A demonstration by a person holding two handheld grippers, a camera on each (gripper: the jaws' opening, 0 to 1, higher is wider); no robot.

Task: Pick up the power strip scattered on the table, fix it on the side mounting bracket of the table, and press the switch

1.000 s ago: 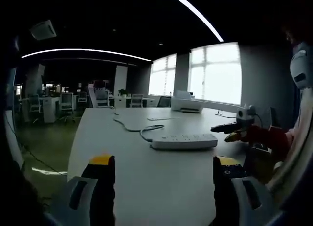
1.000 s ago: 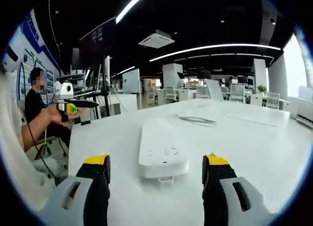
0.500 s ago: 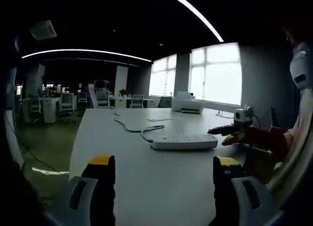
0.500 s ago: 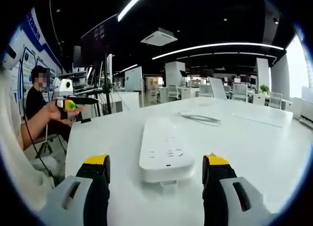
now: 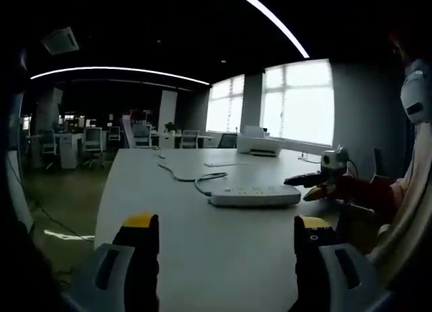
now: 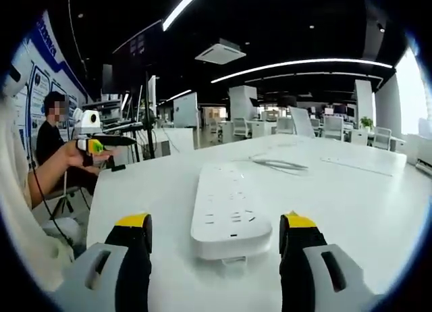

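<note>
Strip (image 6: pixel 228 209): lying flat on the table (image 6: pixel 351 197), sockets up, near end sitting between the right gripper (image 6: pixel 214 234) jaws but not yet touched.
Strip, left gripper view (image 5: pixel 255 194): resting well ahead and a little to the right, long side facing the camera.
Cord (image 5: pixel 181 177): trailing from the strip's far end in loose curves across the tabletop, toward the table's far side.
Right gripper: jaws spread wide, yellow tips standing either side of the strip's near end, nothing pinched.
Right gripper, left gripper view (image 5: pixel 309 184): showing beside the strip's right end, held in a hand (image 5: pixel 358 188).
Left gripper (image 5: pixel 220 224): jaws spread, holding nothing, hovering over bare table well short of the strip.
Left gripper, right gripper view (image 6: pixel 101 144): appearing at far left, off the table edge, in the person's hand (image 6: pixel 75 155).
Handling, judged: probably a rigid plastic shell, light, not bending; smooth white casing likely slippery under hard jaws.
Cord drag, judged: likely tugging at the far end on lifting, tilting or swinging the body.
Grip point, judged: across the width, on the two long side walls; closing nearer the middle giving better balance than at the very end.
Caution, judged: keeping jaw tips off the socket face and switch while clamping.
Switch: not made out for certain at this angle.
Bracket: not identifiable in these views.
Stage, judged: approach to the pick, grasp not yet made.
</note>
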